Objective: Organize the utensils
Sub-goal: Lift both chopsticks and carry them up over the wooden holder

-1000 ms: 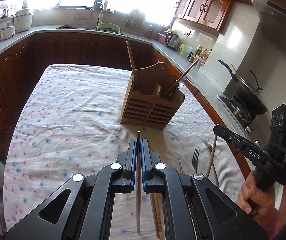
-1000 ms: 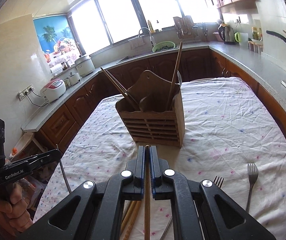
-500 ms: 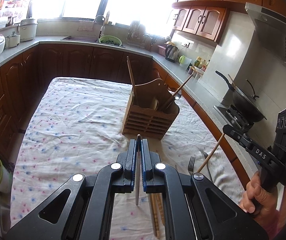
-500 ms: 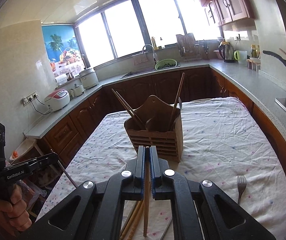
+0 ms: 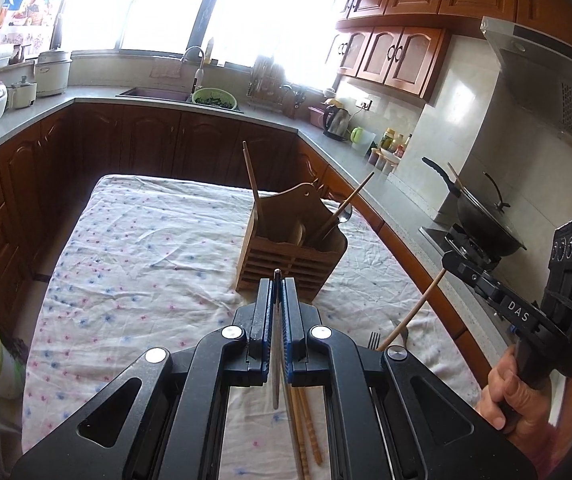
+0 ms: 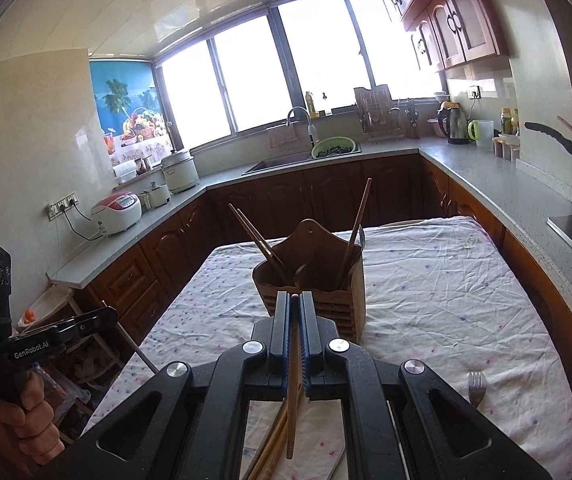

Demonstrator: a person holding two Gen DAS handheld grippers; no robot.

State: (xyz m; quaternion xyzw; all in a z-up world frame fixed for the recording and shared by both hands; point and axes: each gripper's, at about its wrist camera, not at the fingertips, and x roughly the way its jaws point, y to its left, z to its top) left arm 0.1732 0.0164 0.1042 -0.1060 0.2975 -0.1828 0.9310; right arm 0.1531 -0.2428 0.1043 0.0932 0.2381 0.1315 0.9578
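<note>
**Both tongs loaded, holder part filled**

The wooden utensil holder stands on the cloth-covered desk with a few chopsticks and what looks like a spoon already leaning in its compartments. The left tongs are pressed together on a thin grey metal utensil, and the right tongs pinch a wooden chopstick; both are held above the cloth, short of the holder. I'd judge the job roughly midway: these two pieces must go in, and loose chopsticks and a fork lie on the cloth near the front edge.

The tong bodies hide much of the near cloth, so more utensils may lie beneath. Which compartment holds what is hard to tell.
</note>
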